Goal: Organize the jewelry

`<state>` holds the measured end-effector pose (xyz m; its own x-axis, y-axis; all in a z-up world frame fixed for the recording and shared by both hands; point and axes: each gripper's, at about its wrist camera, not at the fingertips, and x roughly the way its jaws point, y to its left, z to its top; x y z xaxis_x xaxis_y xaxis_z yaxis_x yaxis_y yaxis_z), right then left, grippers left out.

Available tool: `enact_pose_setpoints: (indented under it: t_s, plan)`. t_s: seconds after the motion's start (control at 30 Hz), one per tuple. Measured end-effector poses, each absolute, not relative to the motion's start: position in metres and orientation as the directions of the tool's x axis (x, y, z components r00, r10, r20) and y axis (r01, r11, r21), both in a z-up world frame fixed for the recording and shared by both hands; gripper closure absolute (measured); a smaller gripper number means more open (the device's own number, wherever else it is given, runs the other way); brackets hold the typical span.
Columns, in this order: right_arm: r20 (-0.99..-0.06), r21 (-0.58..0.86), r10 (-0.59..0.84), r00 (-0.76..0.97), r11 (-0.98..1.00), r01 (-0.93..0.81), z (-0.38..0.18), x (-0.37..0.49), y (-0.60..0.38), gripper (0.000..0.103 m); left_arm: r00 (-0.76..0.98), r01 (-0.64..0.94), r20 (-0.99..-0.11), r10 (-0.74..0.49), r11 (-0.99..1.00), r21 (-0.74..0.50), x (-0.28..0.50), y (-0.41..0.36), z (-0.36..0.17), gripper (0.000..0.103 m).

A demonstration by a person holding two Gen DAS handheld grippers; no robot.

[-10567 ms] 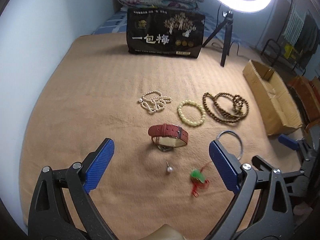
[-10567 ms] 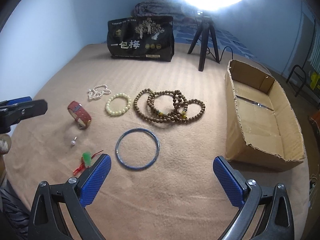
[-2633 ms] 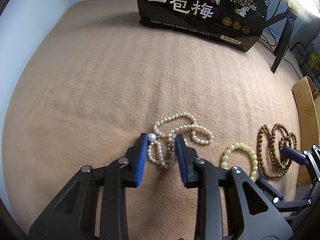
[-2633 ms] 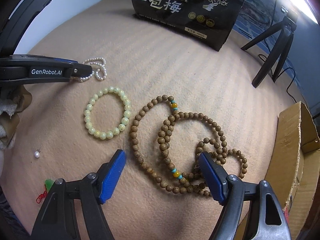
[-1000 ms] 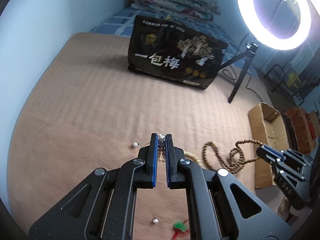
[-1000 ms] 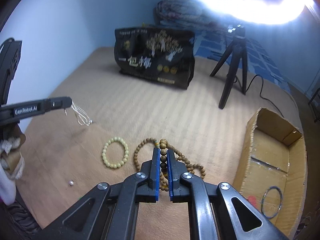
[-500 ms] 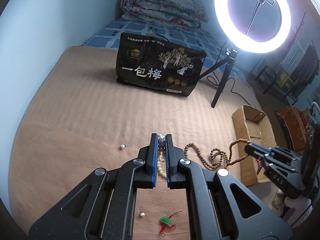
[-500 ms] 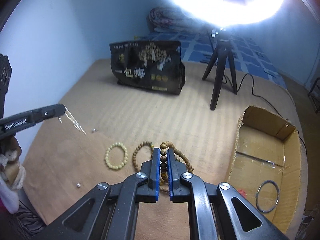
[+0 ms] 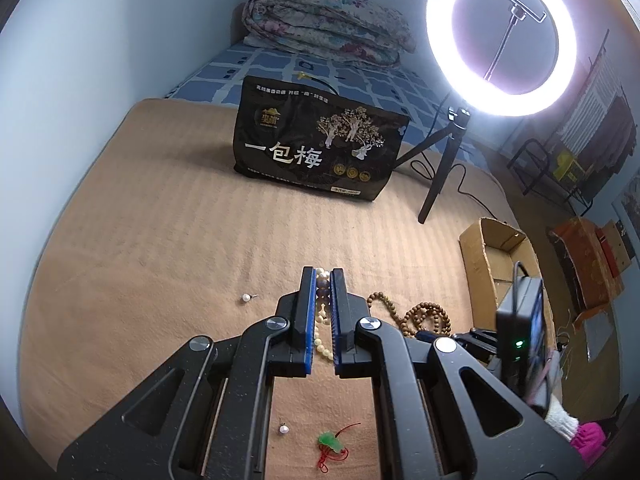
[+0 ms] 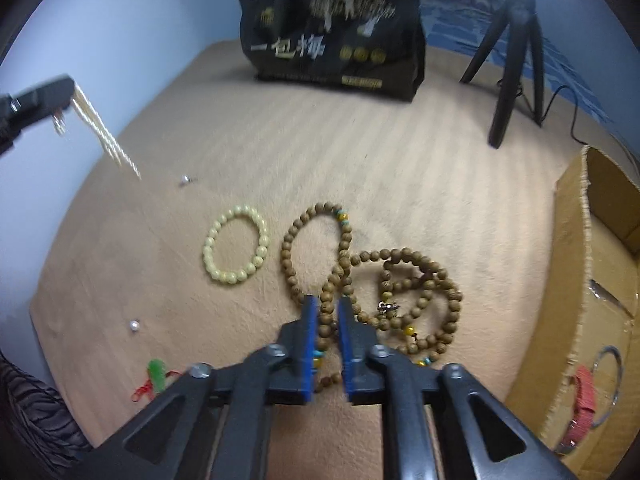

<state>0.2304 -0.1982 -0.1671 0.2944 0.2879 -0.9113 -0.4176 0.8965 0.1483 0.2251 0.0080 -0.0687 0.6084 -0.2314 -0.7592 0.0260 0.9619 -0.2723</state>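
Observation:
My left gripper (image 9: pixel 322 276) is shut on the pearl necklace (image 9: pixel 323 292) and holds it above the tan blanket; from the right wrist view the necklace (image 10: pixel 100 130) hangs from that gripper at the far left. My right gripper (image 10: pixel 327 305) is shut on the brown wooden bead necklace (image 10: pixel 400 276), most of which lies coiled on the blanket. A yellow bead bracelet (image 10: pixel 234 250) lies left of it. The cardboard box (image 10: pixel 592 280) at the right holds the red watch (image 10: pixel 582 404) and the metal bangle (image 10: pixel 610 384).
Two loose pearl studs (image 10: pixel 185 179) (image 10: pixel 134 325) and a green charm on red cord (image 10: pixel 156 374) lie on the blanket. A black bag (image 9: pixel 320 150) and a ring light tripod (image 9: pixel 440 172) stand at the back. The blue wall is at the left.
My right gripper has dropped down close to the blanket, with the wooden beads now mostly lying coiled on it. My left gripper still holds the pearl necklace up and has swung slightly.

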Motion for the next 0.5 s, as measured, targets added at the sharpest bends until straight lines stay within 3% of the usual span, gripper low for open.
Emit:
enact_pose_setpoints:
  t_s: [0.2,0.4,0.5]
  plan:
    - [-0.908,0.136,0.29,0.301,0.886,-0.443,-0.172,0.232,-0.194,0.026,0.608,0.01,-0.761,-0.225,0.961,-0.276,0.225,0.018,-0.07,0.099]
    - [-0.924,0.006,0.192,0.331,0.872,-0.49,-0.185,0.234,-0.176,0.024,0.606,0.006,-0.765,-0.22,0.962,-0.272,0.225,0.02,-0.072,0.099]
    - [-0.93,-0.027,0.16,0.33,0.868,-0.496,-0.192,0.239,-0.171,0.03,0.606,0.005,-0.765,-0.219,0.962,-0.272,0.226,0.021,-0.072,0.099]
